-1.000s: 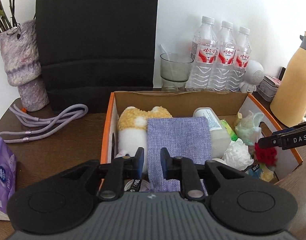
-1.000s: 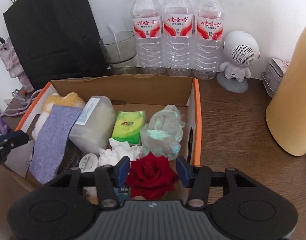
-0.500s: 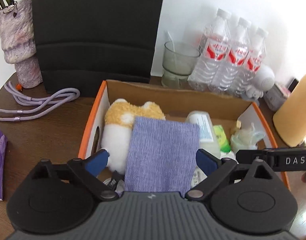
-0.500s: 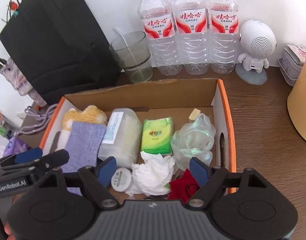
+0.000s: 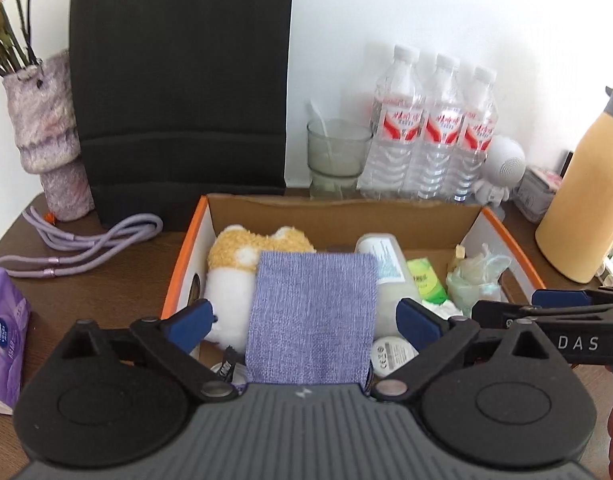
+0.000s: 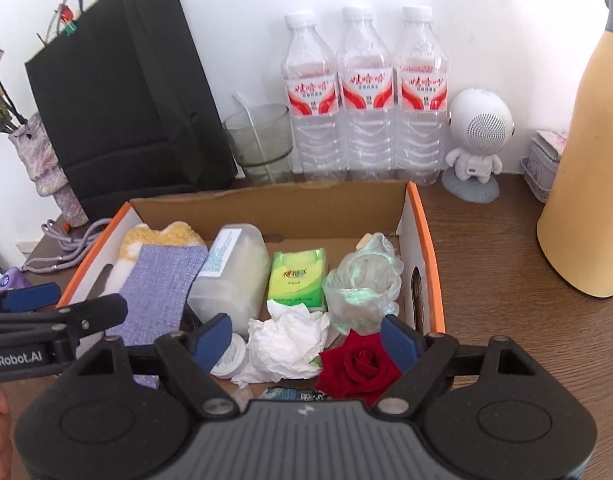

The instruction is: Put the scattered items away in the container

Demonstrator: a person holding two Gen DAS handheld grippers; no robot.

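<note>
Both claws, left claw opening and right claw wide, grip nothing above the box.

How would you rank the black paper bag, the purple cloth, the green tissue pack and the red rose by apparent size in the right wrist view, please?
1. Black paper bag
2. Purple cloth
3. Red rose and green tissue pack: alike; the rose lies nearer the camera, so unranked.
</note>
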